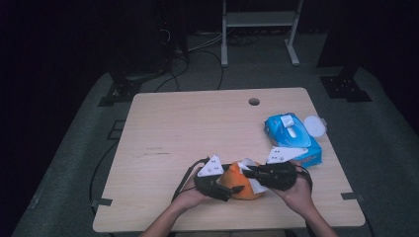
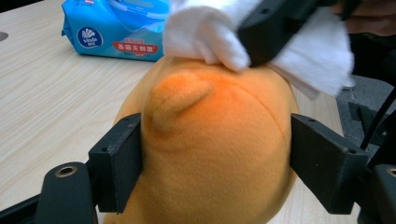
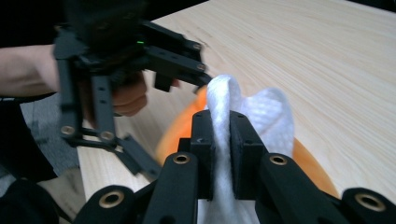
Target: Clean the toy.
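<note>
In the high view the orange plush toy [image 1: 236,183] lies near the table's [image 1: 188,128] front edge, at about 6 o'clock, with the left gripper [image 1: 232,190] at its 9 o'clock side and the right gripper [image 1: 249,173] at its 3 o'clock. The blue wipe pack [image 1: 292,138] sits toward 2 o'clock.

In the left gripper view the jaws clamp the toy's flanks, while the white wipe [image 2: 299,56] presses its top at 12 o'clock. That clamp should hold steady.

In the right gripper view the jaws pinch the wipe narrowly; short, light strokes would likely clean well without dragging the toy loose.
</note>
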Available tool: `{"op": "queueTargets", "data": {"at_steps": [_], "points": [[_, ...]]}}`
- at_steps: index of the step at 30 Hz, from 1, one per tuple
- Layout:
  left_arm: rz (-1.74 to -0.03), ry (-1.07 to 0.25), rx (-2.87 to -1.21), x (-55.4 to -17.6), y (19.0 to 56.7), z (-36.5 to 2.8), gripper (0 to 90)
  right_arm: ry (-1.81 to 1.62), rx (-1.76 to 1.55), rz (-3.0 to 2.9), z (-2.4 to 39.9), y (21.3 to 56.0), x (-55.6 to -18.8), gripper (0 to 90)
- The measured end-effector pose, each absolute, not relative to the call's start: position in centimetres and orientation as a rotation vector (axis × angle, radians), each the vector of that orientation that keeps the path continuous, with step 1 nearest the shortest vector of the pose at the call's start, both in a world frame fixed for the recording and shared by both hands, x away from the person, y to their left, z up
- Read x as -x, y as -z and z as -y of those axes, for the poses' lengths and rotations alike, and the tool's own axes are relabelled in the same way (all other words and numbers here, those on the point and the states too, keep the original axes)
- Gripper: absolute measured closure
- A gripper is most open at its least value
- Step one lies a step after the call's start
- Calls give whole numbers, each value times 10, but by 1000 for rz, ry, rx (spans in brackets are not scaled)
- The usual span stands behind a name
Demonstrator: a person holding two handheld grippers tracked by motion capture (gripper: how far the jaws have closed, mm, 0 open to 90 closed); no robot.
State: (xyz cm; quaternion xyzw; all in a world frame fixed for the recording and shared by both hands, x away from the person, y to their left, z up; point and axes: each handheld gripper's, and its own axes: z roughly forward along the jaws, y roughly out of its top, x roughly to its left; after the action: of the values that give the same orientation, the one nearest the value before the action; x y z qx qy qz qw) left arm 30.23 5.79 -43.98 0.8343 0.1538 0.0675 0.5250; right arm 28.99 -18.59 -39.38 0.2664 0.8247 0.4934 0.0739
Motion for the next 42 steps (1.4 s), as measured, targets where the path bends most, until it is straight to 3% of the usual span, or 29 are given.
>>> {"op": "queueTargets", "data": {"at_steps": [10,14,22,28,34,42], "points": [[-311,-133,-1993,-299,437,-60,218,-1512,-877,-2470,205,398,-296,808],[-343,-152,-2009,-308,446,-63,95,-1499,-877,-2468,207,398,-296,807],[-346,-89,-2024,-312,465,-56,44,-1531,-900,-2483,209,401,-299,806],[-380,-84,-2024,-307,447,-60,281,-1569,-891,-2448,209,397,-297,806],[-352,-110,-1963,-305,414,-74,296,-1663,-958,-2389,220,394,-301,809],[-404,-105,-1982,-309,420,-76,290,-1692,-1030,-2410,219,406,-310,808]]}}
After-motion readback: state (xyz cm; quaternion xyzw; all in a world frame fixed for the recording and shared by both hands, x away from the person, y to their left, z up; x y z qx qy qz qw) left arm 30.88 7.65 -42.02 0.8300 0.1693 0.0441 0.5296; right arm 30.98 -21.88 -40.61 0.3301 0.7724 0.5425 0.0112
